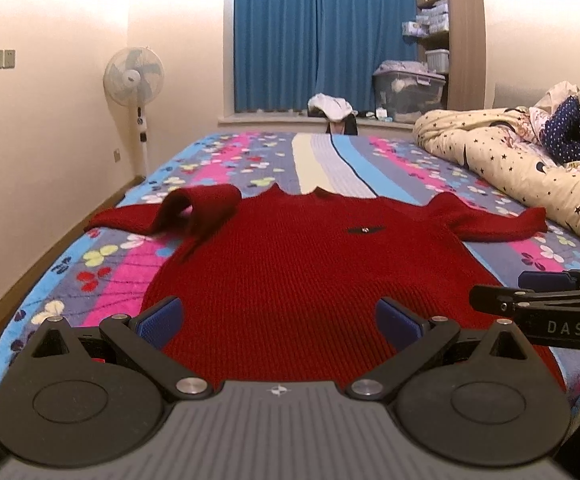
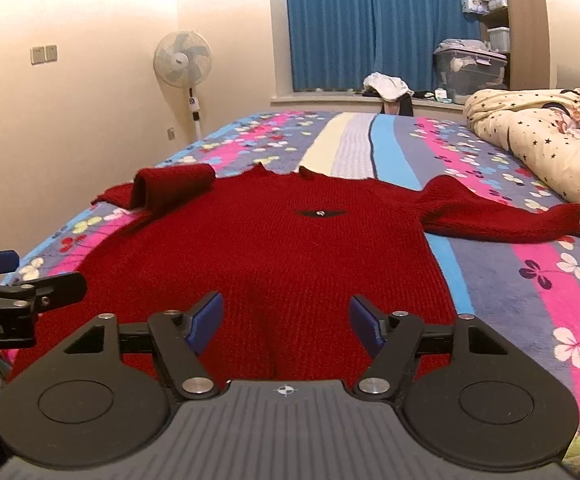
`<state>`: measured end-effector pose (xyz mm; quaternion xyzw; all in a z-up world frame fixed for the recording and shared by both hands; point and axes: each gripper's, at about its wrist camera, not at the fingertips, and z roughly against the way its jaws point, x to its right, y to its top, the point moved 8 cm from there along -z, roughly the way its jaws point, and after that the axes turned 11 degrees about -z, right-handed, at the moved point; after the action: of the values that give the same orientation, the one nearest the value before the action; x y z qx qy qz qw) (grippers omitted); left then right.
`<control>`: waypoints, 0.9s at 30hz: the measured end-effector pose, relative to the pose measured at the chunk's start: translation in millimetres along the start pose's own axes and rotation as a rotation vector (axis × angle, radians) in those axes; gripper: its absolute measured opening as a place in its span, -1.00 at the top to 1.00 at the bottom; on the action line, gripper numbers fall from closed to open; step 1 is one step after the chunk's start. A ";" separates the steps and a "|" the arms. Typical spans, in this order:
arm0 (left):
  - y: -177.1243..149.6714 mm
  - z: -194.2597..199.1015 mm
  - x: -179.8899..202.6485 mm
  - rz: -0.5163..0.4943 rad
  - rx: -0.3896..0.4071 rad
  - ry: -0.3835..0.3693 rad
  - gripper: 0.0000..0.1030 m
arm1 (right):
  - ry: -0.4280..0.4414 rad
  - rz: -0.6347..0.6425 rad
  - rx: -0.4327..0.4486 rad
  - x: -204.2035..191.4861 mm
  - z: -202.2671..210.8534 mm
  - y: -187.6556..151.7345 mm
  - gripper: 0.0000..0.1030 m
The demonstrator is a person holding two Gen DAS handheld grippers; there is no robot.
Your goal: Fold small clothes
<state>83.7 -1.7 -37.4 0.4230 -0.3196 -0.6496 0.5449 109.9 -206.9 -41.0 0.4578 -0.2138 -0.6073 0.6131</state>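
A dark red knit sweater (image 1: 290,264) lies flat, front up, on the bed, hem toward me; it also shows in the right wrist view (image 2: 282,248). Its left sleeve (image 1: 194,208) is folded over in a loop; its right sleeve (image 1: 493,220) lies stretched out. My left gripper (image 1: 280,320) is open and empty above the hem's left part. My right gripper (image 2: 286,320) is open and empty above the hem's right part. Each gripper shows at the edge of the other's view: the right one (image 1: 537,304) and the left one (image 2: 22,292).
The bed has a flowered striped cover (image 1: 369,168). A cream star-print quilt (image 1: 529,168) is bunched along its right side. A standing fan (image 1: 134,76), blue curtains (image 1: 321,32), a clothes pile (image 1: 331,106) and storage boxes (image 1: 409,88) stand beyond the bed.
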 end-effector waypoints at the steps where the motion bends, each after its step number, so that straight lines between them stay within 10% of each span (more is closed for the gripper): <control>1: 0.8 0.2 0.6 0.001 0.007 -0.013 -0.99 | 0.011 0.004 0.005 -2.1 1.1 0.2 -0.38; 17: 1.6 2.9 0.8 -0.040 0.032 -0.003 -0.99 | -0.020 0.074 -0.008 -12.8 -3.2 -7.6 -0.70; 27: -0.9 -1.6 2.3 0.025 -0.010 -0.067 -0.99 | 0.094 0.041 -0.041 -24.2 -0.4 -9.8 -0.50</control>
<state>84.6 -3.6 -39.3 0.3943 -0.3396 -0.6581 0.5441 100.7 -182.5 -42.1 0.4684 -0.1817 -0.5767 0.6442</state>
